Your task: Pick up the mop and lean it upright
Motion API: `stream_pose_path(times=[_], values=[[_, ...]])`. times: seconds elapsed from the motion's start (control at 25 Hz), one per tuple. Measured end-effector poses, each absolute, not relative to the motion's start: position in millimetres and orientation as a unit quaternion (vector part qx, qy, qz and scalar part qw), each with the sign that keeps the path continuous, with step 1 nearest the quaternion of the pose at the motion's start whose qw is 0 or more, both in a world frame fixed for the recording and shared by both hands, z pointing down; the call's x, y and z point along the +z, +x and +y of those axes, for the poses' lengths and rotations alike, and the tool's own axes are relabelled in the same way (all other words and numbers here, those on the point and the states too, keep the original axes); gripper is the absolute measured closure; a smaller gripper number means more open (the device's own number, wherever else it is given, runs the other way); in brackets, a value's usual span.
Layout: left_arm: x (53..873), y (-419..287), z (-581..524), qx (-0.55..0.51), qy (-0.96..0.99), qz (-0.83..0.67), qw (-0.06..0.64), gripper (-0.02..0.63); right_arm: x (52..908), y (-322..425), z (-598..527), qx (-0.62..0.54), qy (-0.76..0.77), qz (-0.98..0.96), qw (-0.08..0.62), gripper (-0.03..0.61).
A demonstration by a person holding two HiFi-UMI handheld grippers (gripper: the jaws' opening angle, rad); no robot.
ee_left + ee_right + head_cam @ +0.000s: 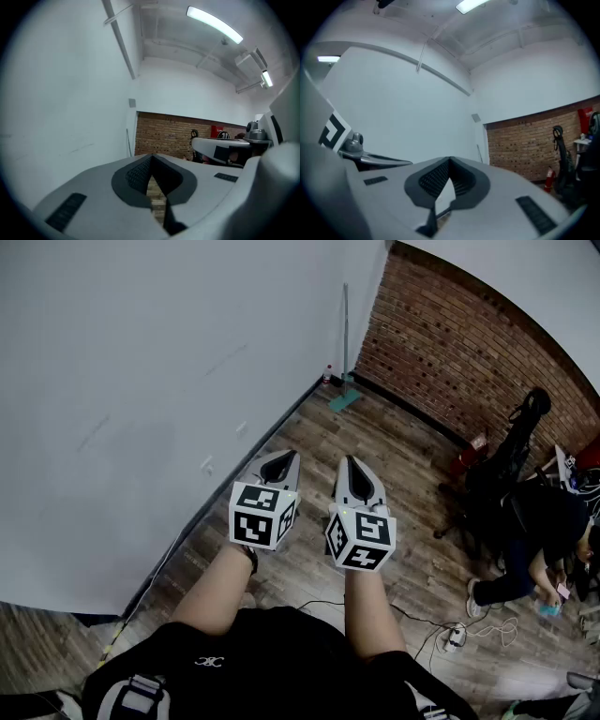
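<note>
The mop stands upright in the far corner where the white wall meets the brick wall. Its thin handle (345, 326) rises straight up and its teal head (342, 400) rests on the wood floor. The handle also shows as a thin pole in the left gripper view (127, 140) and in the right gripper view (478, 153). My left gripper (281, 458) and right gripper (350, 466) hover side by side in front of me, well short of the mop. Both are shut with nothing between the jaws (151, 159) (449, 163).
The white wall (141, 399) runs along the left and the brick wall (469, 343) along the back. At the right a person (530, 549) crouches by a black chair (511, 456) and a red extinguisher (466, 458). A power strip (452, 637) with cables lies on the floor.
</note>
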State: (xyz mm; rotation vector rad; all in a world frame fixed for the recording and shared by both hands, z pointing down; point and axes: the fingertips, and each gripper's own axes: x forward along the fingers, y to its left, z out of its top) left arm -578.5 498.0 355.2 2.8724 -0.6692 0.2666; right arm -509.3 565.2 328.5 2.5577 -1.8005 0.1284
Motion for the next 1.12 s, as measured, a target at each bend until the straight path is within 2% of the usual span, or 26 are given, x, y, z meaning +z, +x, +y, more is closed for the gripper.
stream_pose_path(times=[0.48, 0.88, 1.12], values=[[364.1, -570.0, 493.3, 0.083, 0.972, -0.193, 0.1, 0.618, 334.9, -508.2, 562.3, 0.04, 0.832, -0.553, 0.001, 0.568], [378.2, -610.6, 445.5, 0.078, 0.974, -0.179, 0.113, 0.618, 343.0, -550.8, 513.4, 0.041, 0.842, -0.538, 0.012, 0.568], [385.2, -610.1, 418.3, 0.088, 0.974, -0.172, 0.115, 0.618, 350.9, -553.2, 481.8, 0.052, 0.841, -0.538, 0.017, 0.568]])
